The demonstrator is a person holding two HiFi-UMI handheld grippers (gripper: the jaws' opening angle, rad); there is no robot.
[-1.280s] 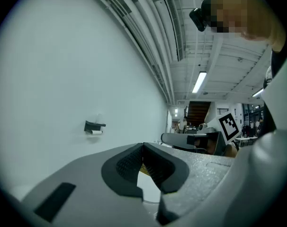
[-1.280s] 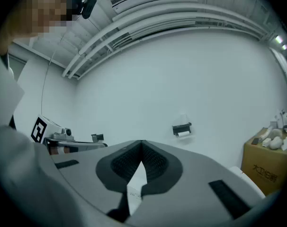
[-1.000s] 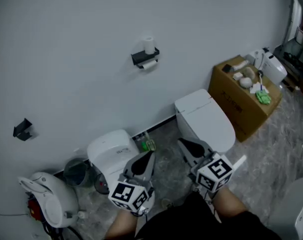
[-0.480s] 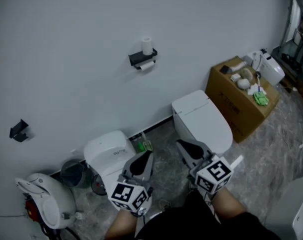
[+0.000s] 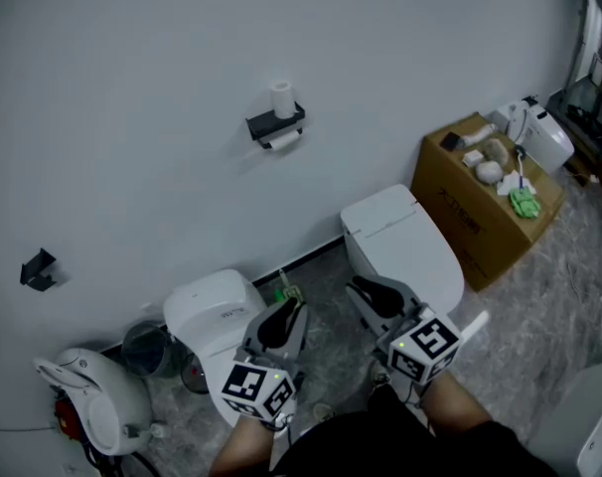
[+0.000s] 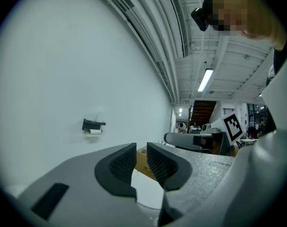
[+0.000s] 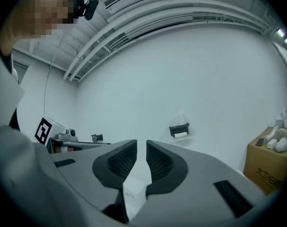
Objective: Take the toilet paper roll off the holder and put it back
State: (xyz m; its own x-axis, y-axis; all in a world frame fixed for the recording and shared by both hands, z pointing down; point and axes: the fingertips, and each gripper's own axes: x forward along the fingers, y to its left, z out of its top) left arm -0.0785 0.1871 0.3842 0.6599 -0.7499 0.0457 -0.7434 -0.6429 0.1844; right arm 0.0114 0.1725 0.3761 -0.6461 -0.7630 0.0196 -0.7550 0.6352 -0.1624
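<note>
Since the earlier frame, the holder (image 5: 271, 123) has been shifted slightly toward the left in the head view, and the jaws of both hand-held grippers have just been opened by a narrow gap.

At the lower middle of the frame, the left hand-held gripper (image 5: 281, 318) is held with its jaws only a little spread, and nothing is pinched between them. The toilet paper roll (image 5: 281, 140) is hung under the black holder on the wall (image 5: 132, 117), at the upper middle, well apart from both grippers. A second roll (image 5: 282, 98) is stood upright on top of the holder. Further right, the right hand-held gripper (image 5: 376, 296) is also slightly spread and nothing is held in it.

Several risks can be judged. With such a narrow gap the roll cannot be taken in, so it may be pushed and unwound instead. The upright second roll may be knocked down during the reach. The two toilets (image 5: 400, 241) stand between the person and the wall, so the approach may be blocked.
</note>
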